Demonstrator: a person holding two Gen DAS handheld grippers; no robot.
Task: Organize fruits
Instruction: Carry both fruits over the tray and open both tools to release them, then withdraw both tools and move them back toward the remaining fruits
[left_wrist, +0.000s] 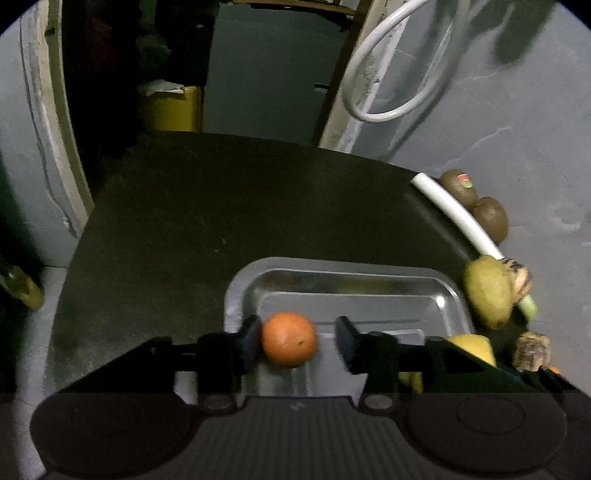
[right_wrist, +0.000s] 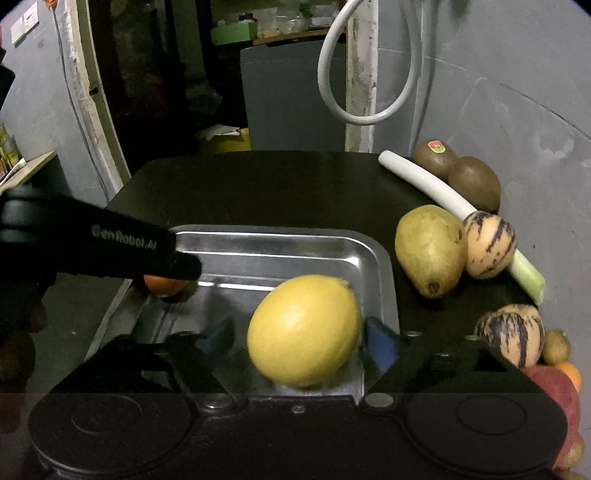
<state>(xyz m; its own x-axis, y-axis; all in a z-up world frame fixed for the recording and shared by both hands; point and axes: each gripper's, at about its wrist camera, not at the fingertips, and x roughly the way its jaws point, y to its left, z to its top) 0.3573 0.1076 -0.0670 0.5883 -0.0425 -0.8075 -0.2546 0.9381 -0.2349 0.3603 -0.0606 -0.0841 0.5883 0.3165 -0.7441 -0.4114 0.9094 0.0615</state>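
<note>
Table (right_wrist: 258, 184): dark top, set against a grey wall; it carries the tray and a row of produce along its right edge.
Tray (right_wrist: 376, 266): shiny metal, rounded corners, in the middle of the table; both grippers reach into it.
Lemon (right_wrist: 304, 330): large, yellow, in the tray's near right part, between the right gripper's fingers. A gap shows on its left side; the blue pad on its right sits just beside it, and contact there cannot be told.
Right gripper (right_wrist: 299, 343): fingers spread wide around the lemon, not clamped on it.
Left gripper (left_wrist: 295, 339): fingers apart, with the orange between them. The left pad is touching or nearly touching the fruit; the right pad stands clear of it.
Orange (left_wrist: 289, 339): small, round, resting in the tray's left part; in the right wrist view it shows only partly under the left gripper's black arm.
Leek (right_wrist: 443, 192): white stalk with a pale green end, lying along the table's right edge.
Pear (right_wrist: 430, 249): greenish, lying on the table just right of the tray, touching the striped melon.
Striped melons (right_wrist: 489, 245): two, cream with purple streaks; one lies against the leek, the other nearer the camera.
Kiwis (right_wrist: 474, 182): two, brown, side by side behind the leek near the wall; the far one bears a sticker.
</note>
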